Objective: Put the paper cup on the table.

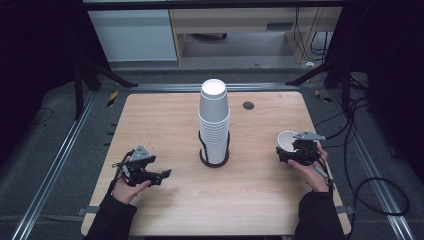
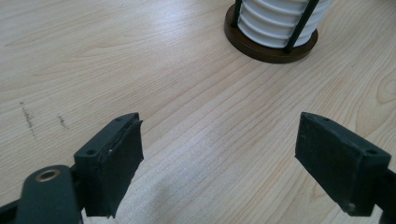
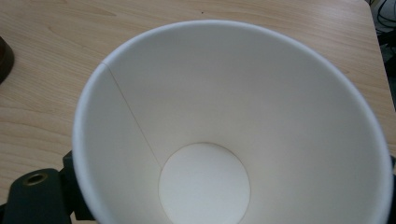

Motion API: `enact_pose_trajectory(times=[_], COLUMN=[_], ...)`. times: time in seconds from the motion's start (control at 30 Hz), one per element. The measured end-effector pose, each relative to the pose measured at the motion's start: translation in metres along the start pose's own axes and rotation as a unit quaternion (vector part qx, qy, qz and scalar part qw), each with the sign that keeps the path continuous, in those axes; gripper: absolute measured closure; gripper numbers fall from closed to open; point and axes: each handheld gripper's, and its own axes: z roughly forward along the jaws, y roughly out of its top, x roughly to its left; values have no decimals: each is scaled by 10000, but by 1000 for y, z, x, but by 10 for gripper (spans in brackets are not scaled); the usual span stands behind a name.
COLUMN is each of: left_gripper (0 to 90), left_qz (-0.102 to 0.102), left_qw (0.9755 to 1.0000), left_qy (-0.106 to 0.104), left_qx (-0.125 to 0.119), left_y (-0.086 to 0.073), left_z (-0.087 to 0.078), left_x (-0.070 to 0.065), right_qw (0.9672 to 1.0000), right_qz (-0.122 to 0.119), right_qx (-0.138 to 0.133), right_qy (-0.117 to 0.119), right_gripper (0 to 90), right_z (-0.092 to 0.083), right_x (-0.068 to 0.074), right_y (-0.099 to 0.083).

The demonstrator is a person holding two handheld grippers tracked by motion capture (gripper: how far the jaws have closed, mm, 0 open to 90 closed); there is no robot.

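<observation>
Nearest the high camera, two dark sleeves come in from the near edge, each hand carrying a gripper. At the near left, the left gripper (image 1: 162,174) is held low over the pale wooden counter (image 1: 260,200) with its jaws wide apart and nothing between them. At the right, the right gripper (image 1: 288,150) is clamped on a single white paper cup (image 3: 233,121), tilted so that its open mouth is seen from the gripper view. A thin paper wall can be crushed or dropped if the squeeze is misjudged. Between the two, at the counter's middle, a tall stack of white paper cups (image 1: 214,120) stands in a dark round wire holder (image 1: 214,161). Such a stack could be tipped by a sideways knock from either gripper, or the cup jammed if it is seated crookedly.
</observation>
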Motion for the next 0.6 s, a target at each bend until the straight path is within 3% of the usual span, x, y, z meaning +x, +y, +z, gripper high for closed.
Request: enact_pose_trajectory(times=[0.33,0.6], left_gripper=[145,143], left_qz=[-8,-17], left_qw=[10000,10000], left_qy=[-20,-27], left_qx=[16,-3], left_y=[-1,-1], left_z=[0,-1], left_x=[1,1], right_qw=[10000,9998], right_qz=[-81,-77], right_qx=[18,164], right_qy=[-20,27], right_gripper=[117,34], right_z=[3,0], right_x=[-2,1], right_y=[-4,-4])
